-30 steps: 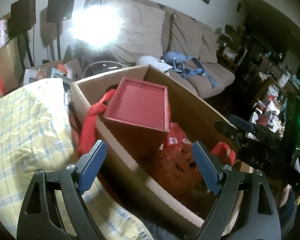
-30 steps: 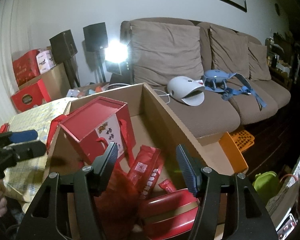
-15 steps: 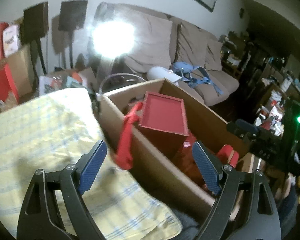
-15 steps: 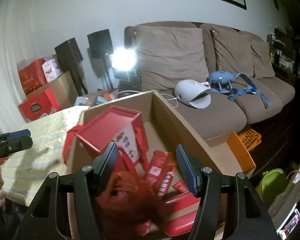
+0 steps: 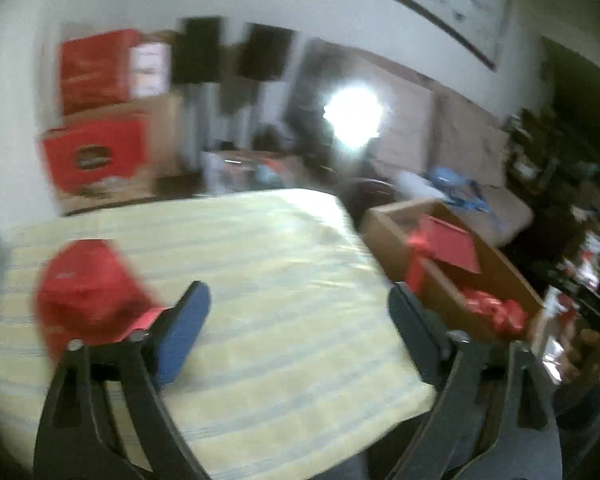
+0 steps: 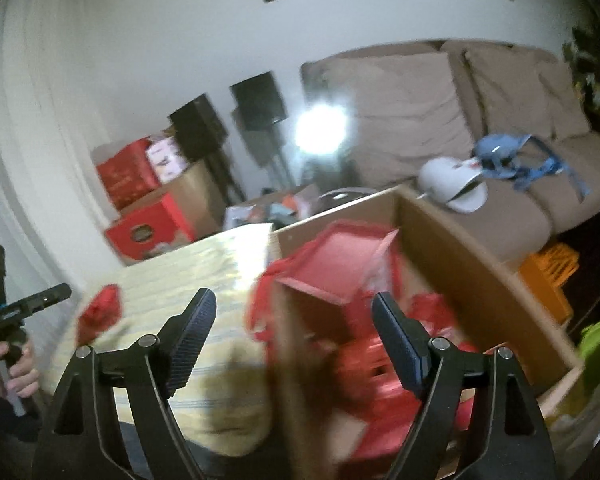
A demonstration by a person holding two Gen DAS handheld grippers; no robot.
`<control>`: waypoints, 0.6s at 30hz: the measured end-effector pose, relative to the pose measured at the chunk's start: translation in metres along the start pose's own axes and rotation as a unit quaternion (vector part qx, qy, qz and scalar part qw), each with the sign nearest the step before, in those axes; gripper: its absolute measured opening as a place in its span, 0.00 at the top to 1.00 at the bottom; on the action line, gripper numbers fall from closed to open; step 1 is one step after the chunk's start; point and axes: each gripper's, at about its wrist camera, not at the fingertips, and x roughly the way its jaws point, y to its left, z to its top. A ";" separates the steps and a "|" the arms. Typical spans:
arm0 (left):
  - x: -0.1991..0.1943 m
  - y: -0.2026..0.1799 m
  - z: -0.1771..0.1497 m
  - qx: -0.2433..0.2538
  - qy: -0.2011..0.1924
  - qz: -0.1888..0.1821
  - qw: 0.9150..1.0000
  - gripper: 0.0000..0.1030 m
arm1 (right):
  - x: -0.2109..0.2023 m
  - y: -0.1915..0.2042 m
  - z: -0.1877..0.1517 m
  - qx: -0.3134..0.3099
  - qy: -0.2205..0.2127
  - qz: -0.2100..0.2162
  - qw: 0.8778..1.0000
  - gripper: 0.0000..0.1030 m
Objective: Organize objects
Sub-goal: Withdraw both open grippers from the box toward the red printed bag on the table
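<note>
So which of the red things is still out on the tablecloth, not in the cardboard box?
The red packet lying alone on the yellow tablecloth; the others sit inside the cardboard box.

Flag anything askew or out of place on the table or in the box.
One red item lies alone on the yellow checked cloth, apart from the other red goods in the cardboard box. In the box, the red gift box sits tilted, a red strap draped over the near wall. Blur hides finer detail.

The right gripper (image 6: pixel 292 328) is opening with nothing between its jaws. Ahead of its right finger, a red box (image 6: pixel 336 264) sits in a carton (image 6: pixel 460 264). Left of it, a red packet (image 6: pixel 100 314) lies on the tablecloth (image 6: pixel 204 268).
</note>
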 end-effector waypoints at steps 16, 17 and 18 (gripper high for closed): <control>-0.015 0.207 -0.084 -0.264 0.023 0.042 0.963 0.11 | 0.164 0.202 -0.046 -0.093 0.159 0.128 0.974 0.20; -0.010 0.210 -0.086 -0.269 0.025 0.034 0.962 0.13 | 0.171 0.218 -0.050 -0.117 0.149 0.126 0.974 0.20; -0.007 0.211 -0.091 -0.273 0.028 0.023 0.961 0.13 | 0.179 0.235 -0.054 -0.149 0.135 0.122 0.972 0.20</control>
